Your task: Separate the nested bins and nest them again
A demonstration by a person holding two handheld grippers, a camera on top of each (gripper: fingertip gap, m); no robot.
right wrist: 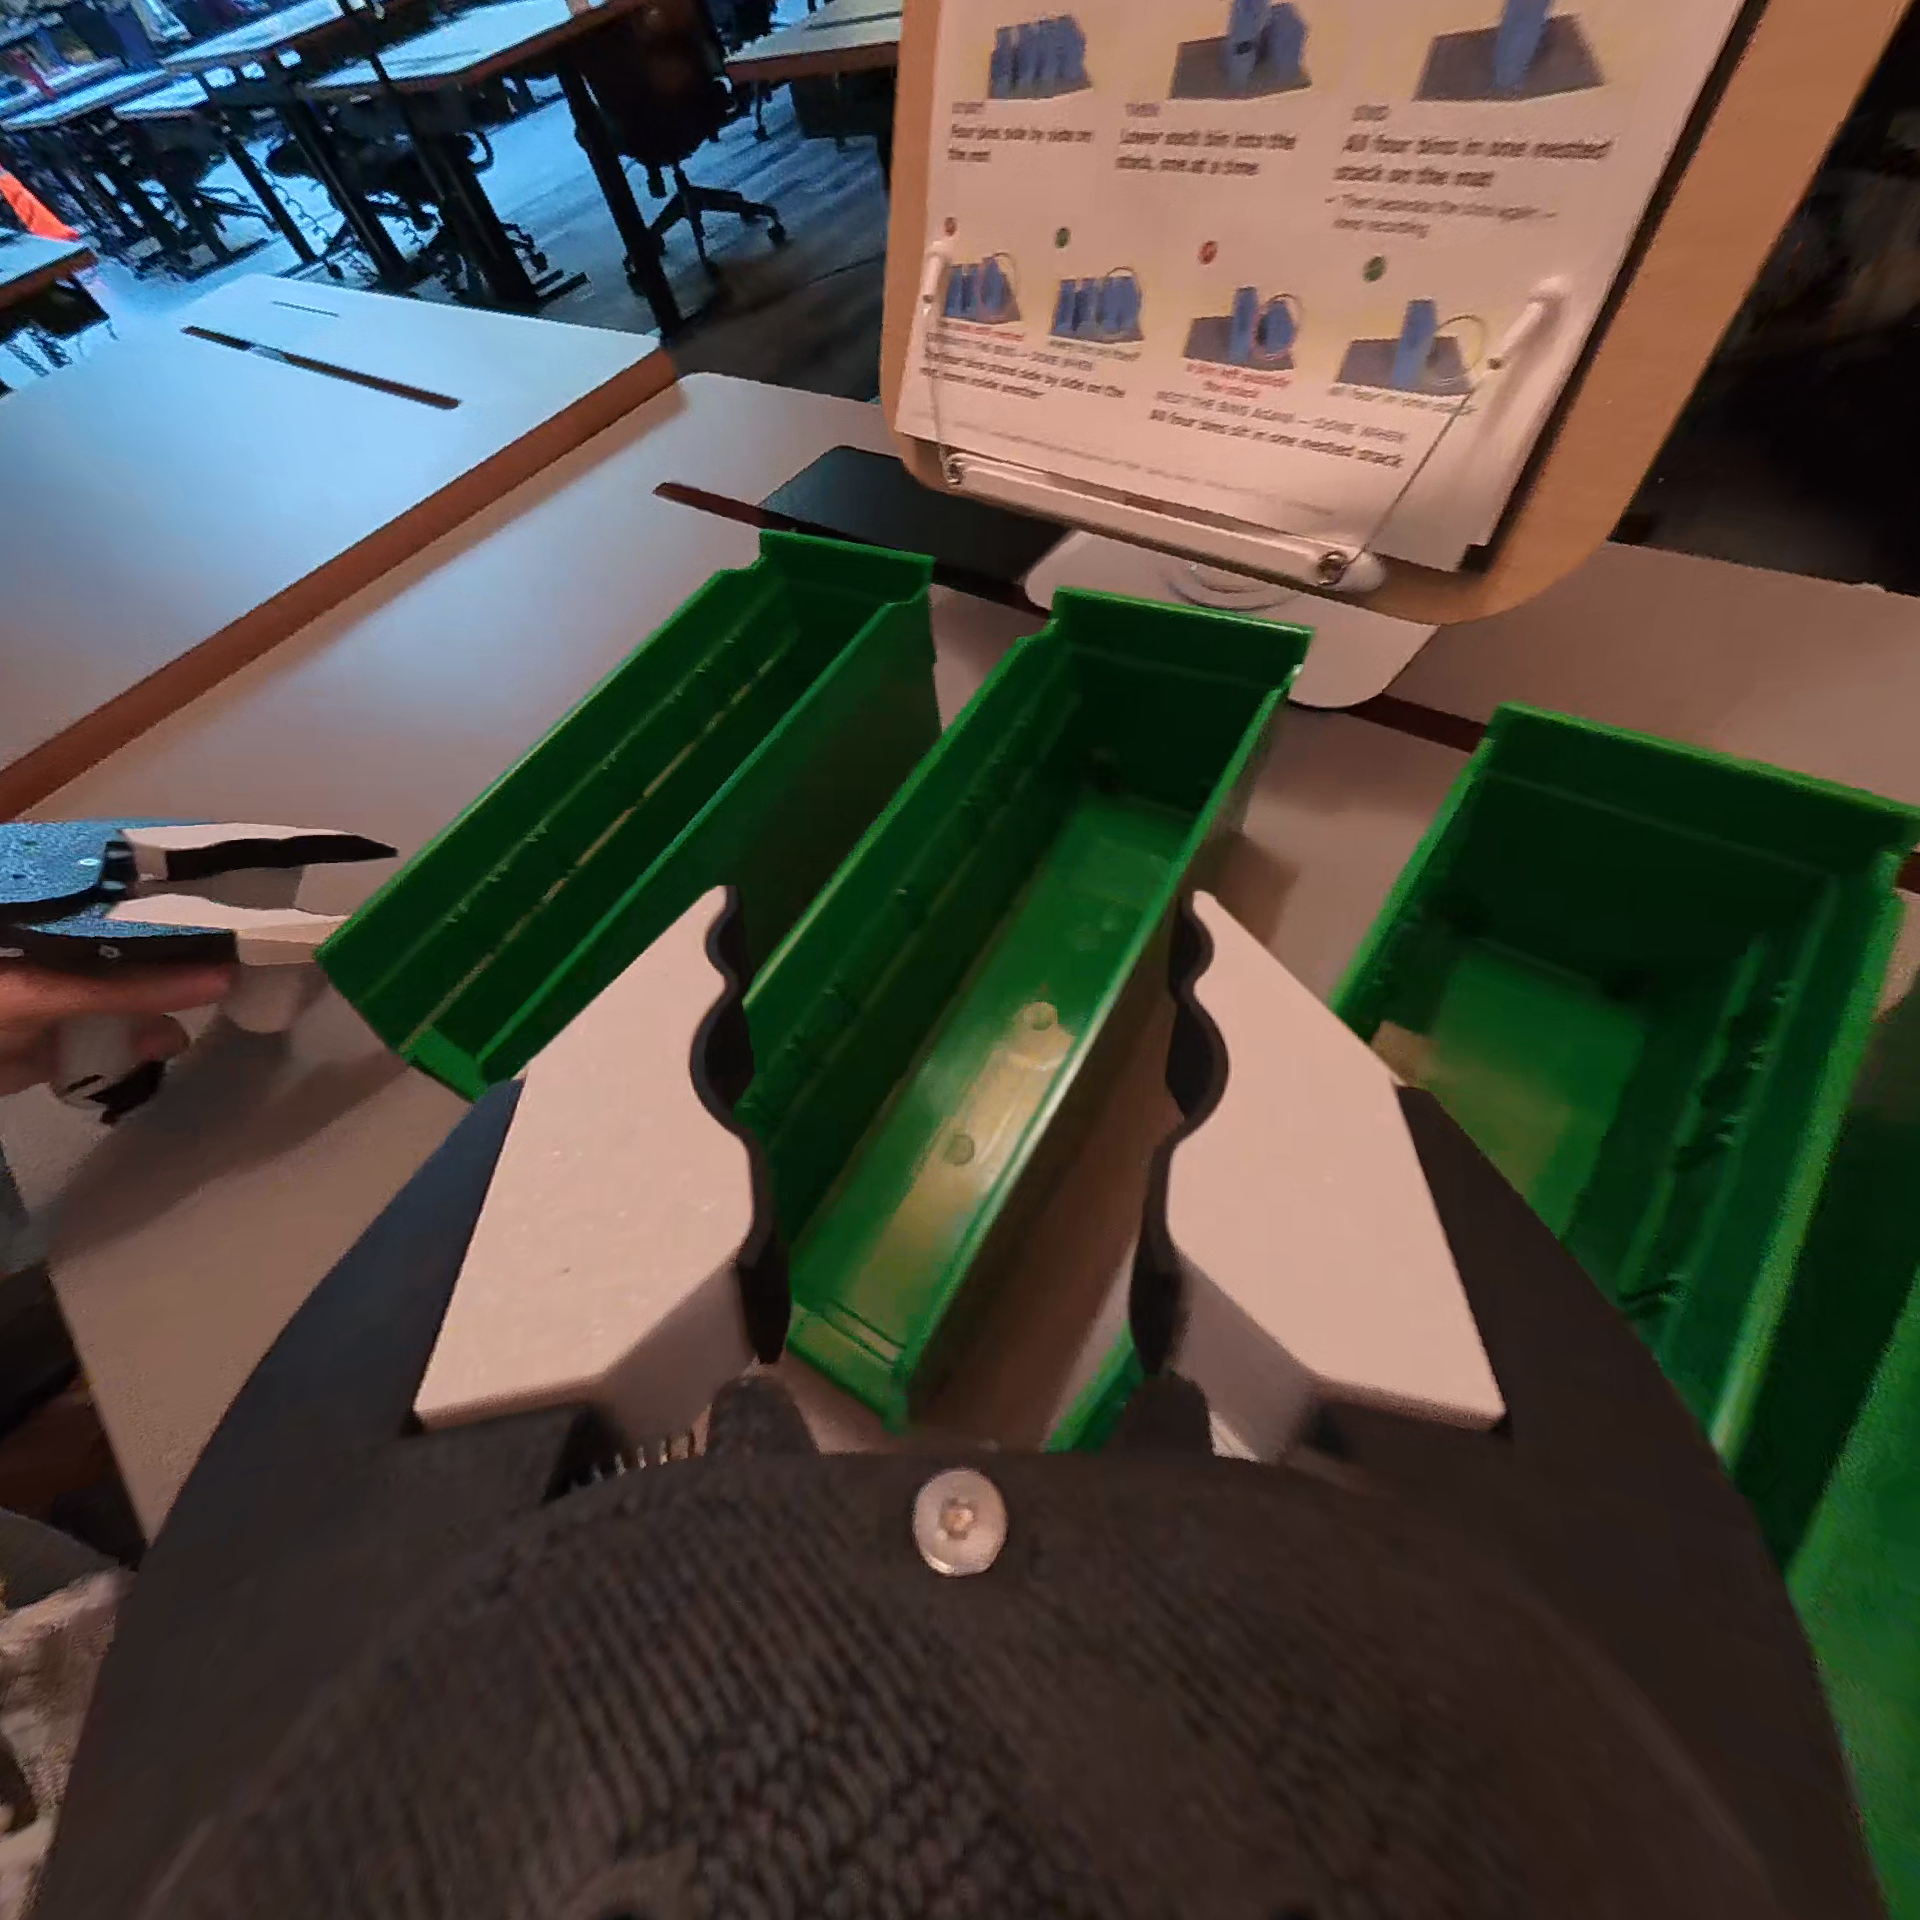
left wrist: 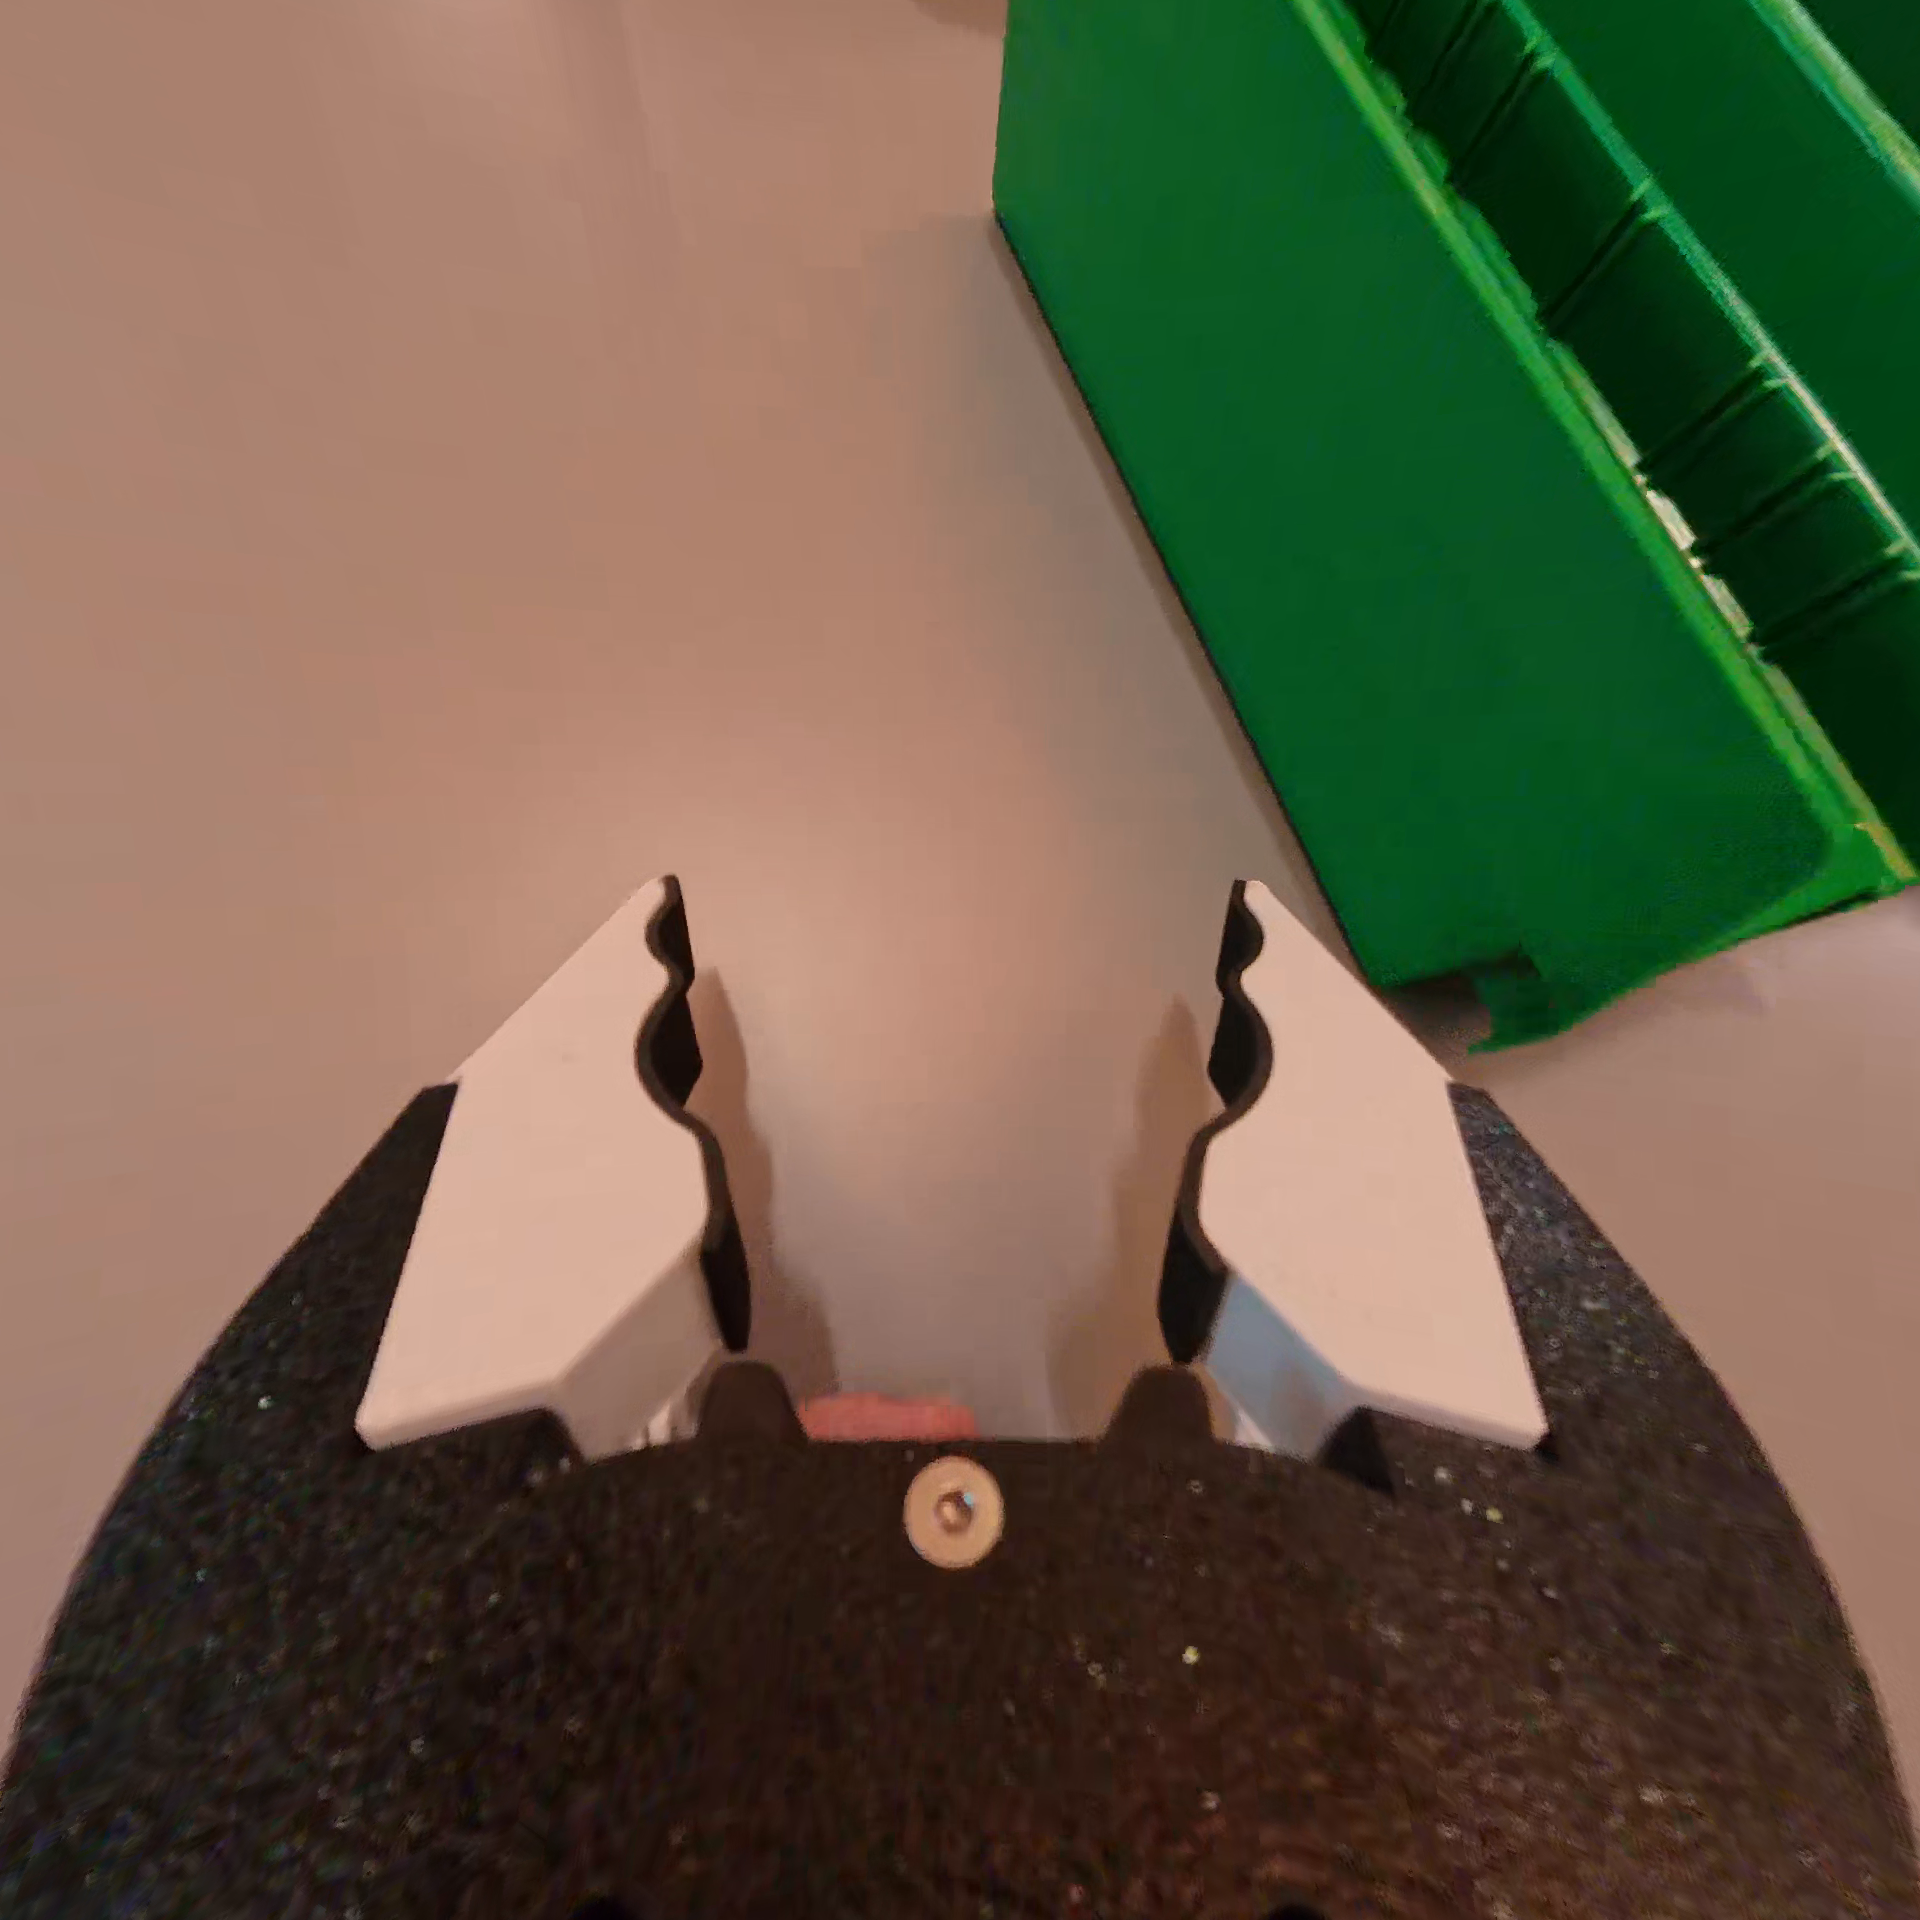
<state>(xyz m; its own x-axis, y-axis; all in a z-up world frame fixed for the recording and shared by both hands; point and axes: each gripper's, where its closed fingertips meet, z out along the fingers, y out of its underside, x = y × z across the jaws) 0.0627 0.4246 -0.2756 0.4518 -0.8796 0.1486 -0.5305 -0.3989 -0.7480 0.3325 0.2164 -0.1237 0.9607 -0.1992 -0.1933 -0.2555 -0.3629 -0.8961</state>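
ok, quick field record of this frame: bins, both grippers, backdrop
bins: three green bins visible side by side on the table, apart, none nested: left bin, middle bin, right bin
bin contents: empty
left gripper: open, holding nothing, over bare table, beside the left bin
right gripper: open, above the near end of the middle bin, not closed on it
backdrop: instruction sheet on a stand behind the bins
task state: bins separated, re-nesting not yet done
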